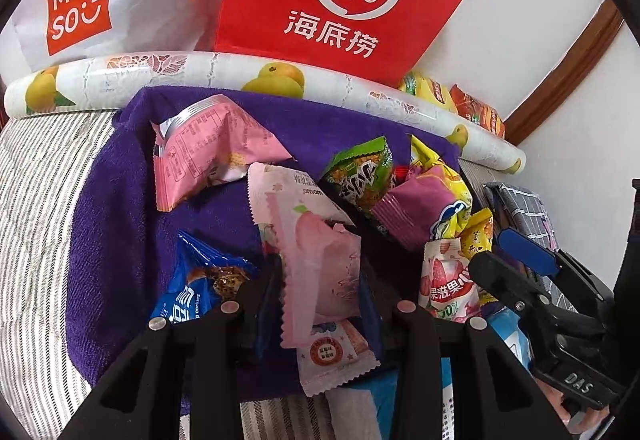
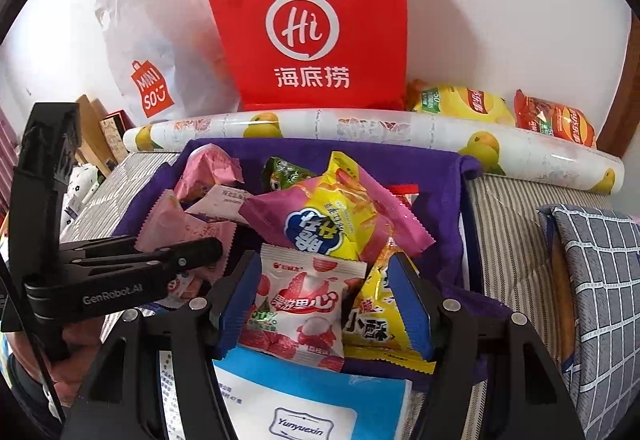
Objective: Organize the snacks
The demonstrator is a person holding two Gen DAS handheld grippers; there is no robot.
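Observation:
A pile of snack packets lies on a purple towel (image 1: 120,200). My left gripper (image 1: 320,276) is open around a pale pink peach packet (image 1: 316,252), fingers on either side of it. A pink packet (image 1: 200,156), a blue cookie packet (image 1: 200,288) and a green packet (image 1: 360,176) lie around it. My right gripper (image 2: 324,292) is open, its blue pads astride a strawberry-lychee candy packet (image 2: 300,308) and a yellow packet (image 2: 372,316). A pink-and-yellow crisp bag (image 2: 332,216) lies just beyond. The right gripper also shows in the left wrist view (image 1: 504,256).
A red Haidilao paper bag (image 2: 312,20) and a white Miniso bag (image 2: 152,52) stand against the wall behind a rolled fruit-print mat (image 2: 360,132). Yellow and orange chip bags (image 2: 500,108) lie at back right. A checked cushion (image 2: 600,280) is at right. A blue-white pack (image 2: 320,400) lies near.

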